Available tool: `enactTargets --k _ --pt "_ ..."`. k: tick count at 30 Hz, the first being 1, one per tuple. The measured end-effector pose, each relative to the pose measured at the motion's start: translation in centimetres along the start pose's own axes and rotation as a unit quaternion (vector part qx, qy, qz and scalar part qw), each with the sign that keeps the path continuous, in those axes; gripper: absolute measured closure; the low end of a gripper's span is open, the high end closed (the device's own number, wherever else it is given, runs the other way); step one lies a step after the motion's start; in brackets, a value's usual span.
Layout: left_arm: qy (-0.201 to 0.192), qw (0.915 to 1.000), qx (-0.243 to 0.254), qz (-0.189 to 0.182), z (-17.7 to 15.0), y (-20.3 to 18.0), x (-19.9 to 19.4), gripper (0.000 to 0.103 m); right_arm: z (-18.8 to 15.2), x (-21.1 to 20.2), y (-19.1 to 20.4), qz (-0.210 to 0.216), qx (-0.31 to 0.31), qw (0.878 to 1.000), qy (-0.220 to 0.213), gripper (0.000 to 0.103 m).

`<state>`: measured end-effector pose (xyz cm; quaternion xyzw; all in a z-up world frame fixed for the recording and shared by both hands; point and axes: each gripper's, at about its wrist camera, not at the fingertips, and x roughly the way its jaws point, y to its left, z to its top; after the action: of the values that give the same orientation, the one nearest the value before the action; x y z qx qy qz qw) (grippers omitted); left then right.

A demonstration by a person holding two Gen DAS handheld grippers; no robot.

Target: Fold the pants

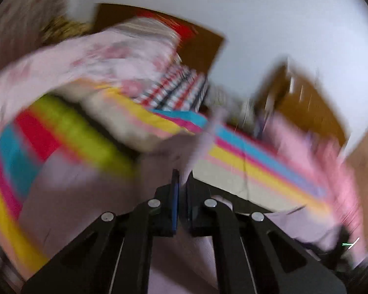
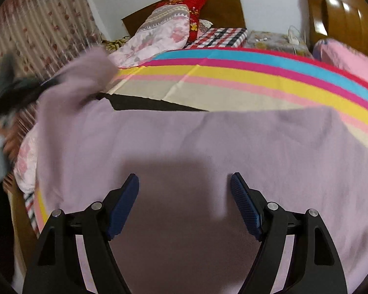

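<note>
Right wrist view, sharp: right gripper (image 2: pixel 184 183) has its jaws spread wide with nothing between them, hovering over the lilac pants (image 2: pixel 208 152). The pants lie spread flat across the near part of the bed, on a striped blanket (image 2: pixel 233 73) with cyan, magenta, yellow, pink and beige bands. At the left edge of this view one end of the pants is lifted off the bed and bunched, rising toward the left gripper (image 2: pixel 49 82), which shows there only as a dark blur.

Left wrist view, heavily motion-blurred: left gripper (image 1: pixel 182 174) has its blue pads nearly together, pinching a ridge of the lilac pants (image 1: pixel 85 196) that runs up out of the tips. This clamp is visible only here; the right view cannot resolve it.

Farther back, right view only in clear detail: a pink floral quilt (image 2: pixel 157 39) piled toward the head of the bed, a red pillow (image 2: pixel 196 7) and a checked cloth (image 2: pixel 220 36) behind it, then the wooden headboard (image 2: pixel 223 2). A wooden cabinet (image 2: pixel 341 9) stands at far right and a floral curtain (image 2: pixel 36 29) at left. The left view shows the same colours only as smears.
</note>
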<state>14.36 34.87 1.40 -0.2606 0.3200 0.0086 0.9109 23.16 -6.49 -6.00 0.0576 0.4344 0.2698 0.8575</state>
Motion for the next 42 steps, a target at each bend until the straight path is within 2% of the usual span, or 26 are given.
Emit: enactTargets --k 1,3,5,6,7,9,11,14,17,20,23,24,26,27,29,30,33,34,36,38,40,42 --pt "-0.005 0.9990 -0.043 0.001 -1.3 3.3 -1.4 0.098 0.0 0.0 -0.1 0.006 0.003 1.000 -0.002 0.027" --pt "0.004 0.9961 -0.088 0.010 -3.9 8.4 -2.0 0.097 0.0 0.1 -0.4 0.018 0.007 1.000 -0.004 0.026" --pt "0.023 0.9922 -0.123 -0.002 -6.2 11.5 -1.5 0.090 0.1 0.0 -0.6 0.025 0.011 1.000 -0.004 0.025" --pt "0.025 0.9904 -0.134 -0.025 -7.1 12.4 -1.3 0.076 0.1 0.0 -0.7 0.028 0.013 1.000 -0.004 0.025" --pt "0.017 0.9904 -0.133 -0.034 -7.3 12.6 -1.2 0.057 0.1 -0.1 -0.8 0.030 0.015 0.999 -0.005 0.026" --pt "-0.016 0.9898 -0.129 -0.057 -7.4 12.3 -1.6 0.042 0.0 -0.2 -0.8 0.027 0.015 0.999 -0.007 0.027" --pt "-0.034 0.9873 -0.139 -0.069 -6.7 12.2 -1.1 0.042 -0.1 -0.4 -0.6 0.022 0.012 1.000 -0.009 0.027" --pt "-0.031 0.9874 -0.143 -0.059 -5.6 12.1 0.2 0.042 -0.1 -0.3 -0.5 0.018 0.010 1.000 -0.009 0.027" --pt "-0.031 0.9837 -0.163 -0.069 -5.1 12.4 1.2 0.043 -0.1 -0.3 -0.4 0.016 0.008 1.000 -0.008 0.026" --pt "-0.033 0.9818 -0.175 -0.066 -6.1 12.8 0.8 0.062 -0.1 -0.3 -0.4 0.016 0.008 1.000 -0.008 0.026" --pt "-0.028 0.9800 -0.186 -0.064 -6.8 13.3 0.6 0.065 -0.2 -0.3 -0.4 0.017 0.009 1.000 -0.008 0.026" --pt "-0.029 0.9802 -0.186 -0.062 -7.0 13.3 0.5 0.064 -0.2 -0.3 -0.4 0.018 0.010 1.000 -0.009 0.026" --pt "-0.028 0.9813 -0.182 -0.056 -7.1 13.0 0.2 0.055 -0.2 -0.3 -0.4 0.020 0.012 1.000 -0.010 0.026" --pt "-0.027 0.9820 -0.183 -0.039 -7.1 12.8 0.0 0.037 -0.2 -0.3 -0.5 0.021 0.013 1.000 -0.010 0.026" --pt "-0.029 0.9840 -0.174 -0.024 -7.3 12.2 -0.3 0.034 -0.2 -0.3 -0.5 0.023 0.014 1.000 -0.011 0.026" --pt "-0.025 0.9848 -0.170 -0.023 -7.4 12.2 -0.1 0.037 -0.2 -0.3 -0.6 0.025 0.016 0.999 -0.012 0.026" --pt "-0.013 0.9840 -0.175 -0.032 -7.5 12.6 0.8 0.083 -0.2 -0.4 -0.8 0.031 0.021 0.999 -0.014 0.026" --pt "-0.015 0.9840 -0.175 -0.032 -7.5 12.9 0.9 0.094 -0.2 -0.4 -0.9 0.033 0.023 0.999 -0.014 0.026" --pt "-0.038 0.9817 -0.181 -0.047 -7.3 12.6 -0.6 0.101 -0.2 -0.4 -1.1 0.037 0.027 0.999 -0.015 0.026" --pt "-0.069 0.9812 -0.165 -0.072 -6.4 11.0 -2.7 0.101 -0.2 -0.4 -1.1 0.039 0.029 0.999 -0.016 0.027" --pt "-0.076 0.9853 -0.140 -0.061 -5.7 9.5 -4.3 0.101 -0.2 -0.4 -1.1 0.037 0.027 0.999 -0.016 0.027" --pt "-0.056 0.9878 -0.139 -0.042 -5.6 9.4 -4.4 0.101 -0.2 -0.5 -1.2 0.038 0.028 0.999 -0.016 0.027"
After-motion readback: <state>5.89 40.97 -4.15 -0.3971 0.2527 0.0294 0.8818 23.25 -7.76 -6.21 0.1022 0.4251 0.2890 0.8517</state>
